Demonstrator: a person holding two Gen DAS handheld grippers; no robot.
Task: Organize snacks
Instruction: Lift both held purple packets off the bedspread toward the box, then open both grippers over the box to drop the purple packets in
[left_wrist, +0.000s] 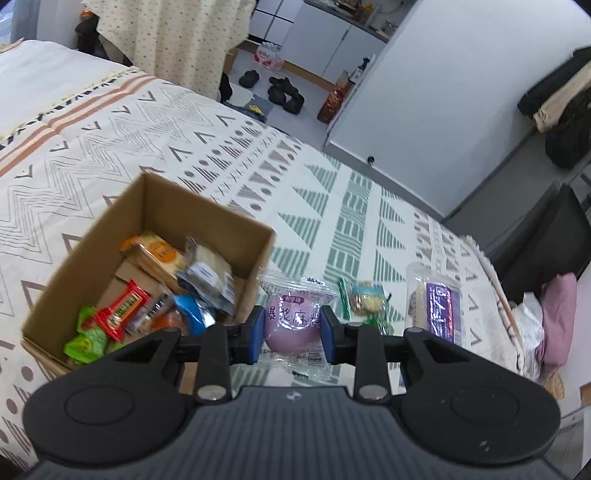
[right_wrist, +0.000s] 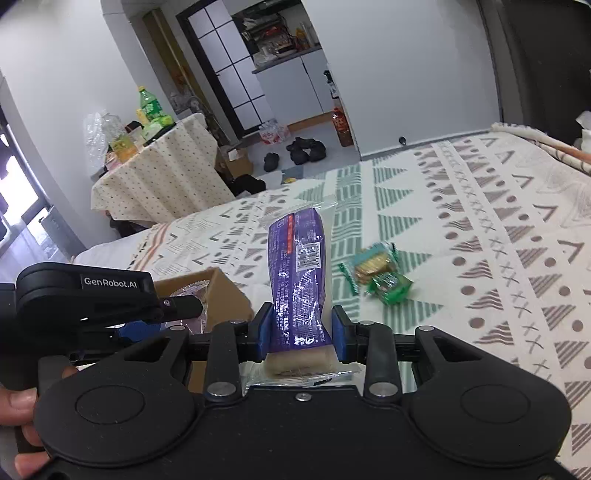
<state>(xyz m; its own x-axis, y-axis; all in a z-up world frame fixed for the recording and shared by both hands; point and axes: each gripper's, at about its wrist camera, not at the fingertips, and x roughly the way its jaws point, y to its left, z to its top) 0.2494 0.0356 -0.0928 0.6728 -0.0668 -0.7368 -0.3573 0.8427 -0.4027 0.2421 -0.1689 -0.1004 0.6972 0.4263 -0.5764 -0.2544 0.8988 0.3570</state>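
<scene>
Left wrist view: left tool (left_wrist: 291, 330) clamped on a pink round mochi packet (left_wrist: 293, 321), blue pads pressing both sides, packet held above the bedspread (left_wrist: 184, 140) just right of the cardboard box (left_wrist: 147, 206). Box sits on the bed, holds mixed snacks: red wrapper, green packets, blue pouch, orange cracker pack. Green biscuit packets (left_wrist: 365, 299) lie on the bedspread to the right; purple cake packet (left_wrist: 437, 302) further right. Right wrist view: right tool (right_wrist: 301, 332) gripping that purple cake packet (right_wrist: 299, 273) near its lower end, packet standing upright off the bed. Green biscuit packets (right_wrist: 376, 273) lie beside it on the bedspread (right_wrist: 480, 221). Left tool (right_wrist: 177, 308) visible at left over the box (right_wrist: 221, 295), a hand (right_wrist: 18, 413) on its handle.
</scene>
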